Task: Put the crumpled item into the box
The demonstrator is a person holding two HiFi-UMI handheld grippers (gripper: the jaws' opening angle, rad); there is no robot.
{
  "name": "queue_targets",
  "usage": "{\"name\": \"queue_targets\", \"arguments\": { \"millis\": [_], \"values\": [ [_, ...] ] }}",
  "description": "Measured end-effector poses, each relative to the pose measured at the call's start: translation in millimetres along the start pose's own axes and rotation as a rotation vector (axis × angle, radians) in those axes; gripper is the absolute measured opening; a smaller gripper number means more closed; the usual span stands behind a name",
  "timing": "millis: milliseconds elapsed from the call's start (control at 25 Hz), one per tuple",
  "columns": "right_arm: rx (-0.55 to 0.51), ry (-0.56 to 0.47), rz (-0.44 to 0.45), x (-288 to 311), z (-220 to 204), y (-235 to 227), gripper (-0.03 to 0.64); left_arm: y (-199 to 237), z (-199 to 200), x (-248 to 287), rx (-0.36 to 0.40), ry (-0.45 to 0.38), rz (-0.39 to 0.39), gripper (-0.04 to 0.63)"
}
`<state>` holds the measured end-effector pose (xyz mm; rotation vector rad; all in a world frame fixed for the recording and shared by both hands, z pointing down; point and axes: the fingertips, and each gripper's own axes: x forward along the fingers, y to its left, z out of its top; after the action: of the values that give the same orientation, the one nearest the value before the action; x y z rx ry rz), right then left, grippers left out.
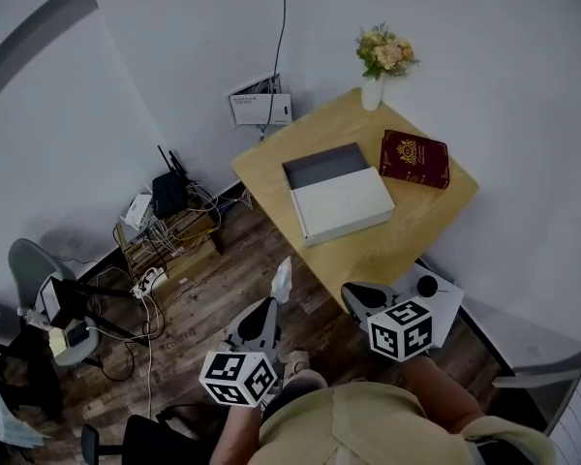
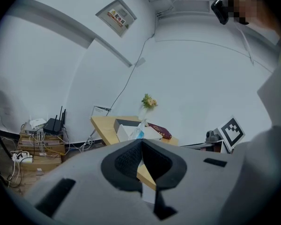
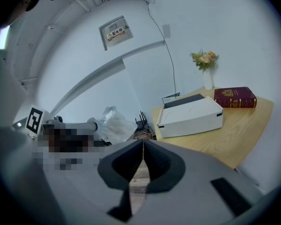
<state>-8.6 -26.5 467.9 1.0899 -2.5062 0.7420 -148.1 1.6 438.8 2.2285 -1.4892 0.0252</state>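
Observation:
A white crumpled item (image 1: 282, 277) sticks up from the tips of my left gripper (image 1: 274, 303), which is shut on it above the wooden floor, short of the table. From the left gripper view, the item (image 2: 139, 133) peeks out past the closed left gripper (image 2: 141, 144). The white box (image 1: 341, 201) lies on the wooden table (image 1: 397, 242), its lid slid aside so a dark opening shows at the far end. My right gripper (image 1: 353, 294) hovers at the table's near corner, shut and empty. In the right gripper view the item (image 3: 113, 124) shows left of the box (image 3: 189, 114).
A red book (image 1: 415, 158) and a vase of flowers (image 1: 380, 61) stand on the table beyond the box. Routers, cables and a power strip (image 1: 150, 281) clutter the floor at left, beside a chair (image 1: 29, 260). Walls close in behind and to the right of the table.

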Motion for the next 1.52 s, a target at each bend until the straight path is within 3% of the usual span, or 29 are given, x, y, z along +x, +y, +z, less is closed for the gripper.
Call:
{"name": "queue_targets", "arguments": {
  "millis": [680,1120,1520],
  "values": [
    [0.025,-0.006,-0.066,57.9,23.3,33.8,0.031,56.2,33.6,15.9,0.041,0.027,-0.135,0.02],
    [0.018,-0.004,-0.119,57.7,34.6,26.5,0.031,48.1,41.8,36.5,0.036,0.025,-0.226,0.02],
    [0.026,-0.023,-0.091,63.9,48.7,17.8,0.031,43.6,53.9,49.2,0.068,0.015,-0.226,0.02]
  ]
}}
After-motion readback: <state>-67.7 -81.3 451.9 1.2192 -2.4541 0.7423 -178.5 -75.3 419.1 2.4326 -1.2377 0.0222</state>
